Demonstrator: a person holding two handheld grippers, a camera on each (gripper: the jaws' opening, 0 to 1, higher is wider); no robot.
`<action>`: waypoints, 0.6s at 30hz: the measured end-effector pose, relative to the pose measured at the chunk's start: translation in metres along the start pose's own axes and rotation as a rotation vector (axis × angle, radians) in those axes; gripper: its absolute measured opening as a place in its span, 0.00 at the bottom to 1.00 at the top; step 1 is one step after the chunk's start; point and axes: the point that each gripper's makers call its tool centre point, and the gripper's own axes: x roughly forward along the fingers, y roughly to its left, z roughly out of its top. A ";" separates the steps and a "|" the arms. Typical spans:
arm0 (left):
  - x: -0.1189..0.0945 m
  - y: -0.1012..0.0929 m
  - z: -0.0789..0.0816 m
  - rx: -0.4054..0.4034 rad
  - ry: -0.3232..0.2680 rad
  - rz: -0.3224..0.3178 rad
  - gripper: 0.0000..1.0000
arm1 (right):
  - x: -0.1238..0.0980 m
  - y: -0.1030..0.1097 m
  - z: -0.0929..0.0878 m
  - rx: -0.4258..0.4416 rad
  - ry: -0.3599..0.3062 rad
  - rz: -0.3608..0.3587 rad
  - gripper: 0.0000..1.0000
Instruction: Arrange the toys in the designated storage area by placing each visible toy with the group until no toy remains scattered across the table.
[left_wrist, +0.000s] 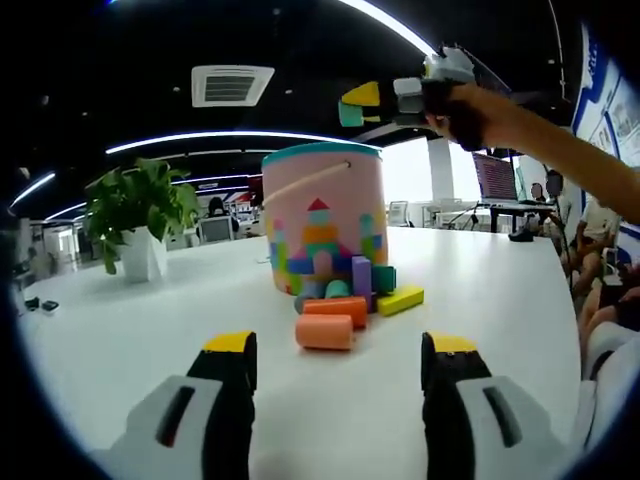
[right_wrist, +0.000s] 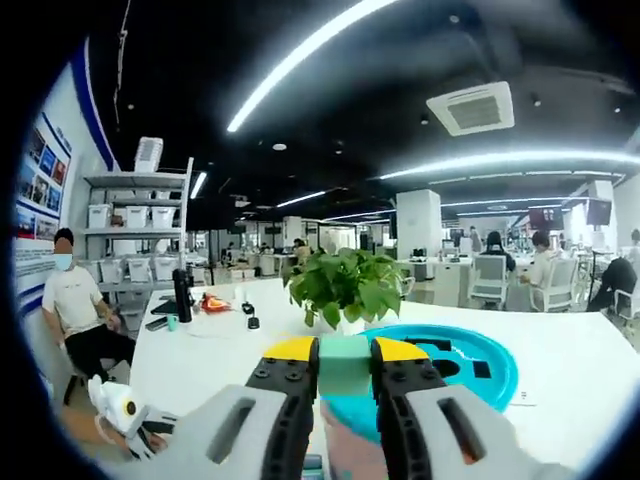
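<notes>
A pink toy bucket (left_wrist: 325, 220) with a teal rim stands mid-table in the left gripper view. At its foot lie two orange cylinders (left_wrist: 330, 320), a yellow block (left_wrist: 400, 300), a purple block (left_wrist: 361, 275) and a teal block (left_wrist: 384, 278). My left gripper (left_wrist: 340, 350) is open, low over the table, short of the cylinders. My right gripper (left_wrist: 372, 108) hangs above the bucket's right side, shut on a green block (left_wrist: 349, 115). In the right gripper view that green block (right_wrist: 345, 365) sits clamped between the jaws of the right gripper (right_wrist: 345, 352), over the bucket's teal lid (right_wrist: 470, 365) with shaped holes.
A potted plant (left_wrist: 140, 215) stands on the white table (left_wrist: 150, 330), left of the bucket; the plant (right_wrist: 345, 285) also shows beyond the lid. A seated person (right_wrist: 75, 300) is at the table's far end, near small items (right_wrist: 210, 302). More people sit by the table's right edge (left_wrist: 600, 300).
</notes>
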 end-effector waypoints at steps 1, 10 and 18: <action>0.000 0.000 0.000 0.000 0.000 0.000 0.68 | 0.006 -0.003 -0.001 0.000 0.009 -0.010 0.20; 0.000 -0.001 -0.001 -0.004 0.003 -0.004 0.68 | 0.050 -0.036 -0.013 -0.016 0.081 -0.114 0.20; -0.001 -0.001 -0.001 -0.002 0.005 -0.007 0.68 | 0.066 -0.049 -0.030 0.008 0.126 -0.185 0.20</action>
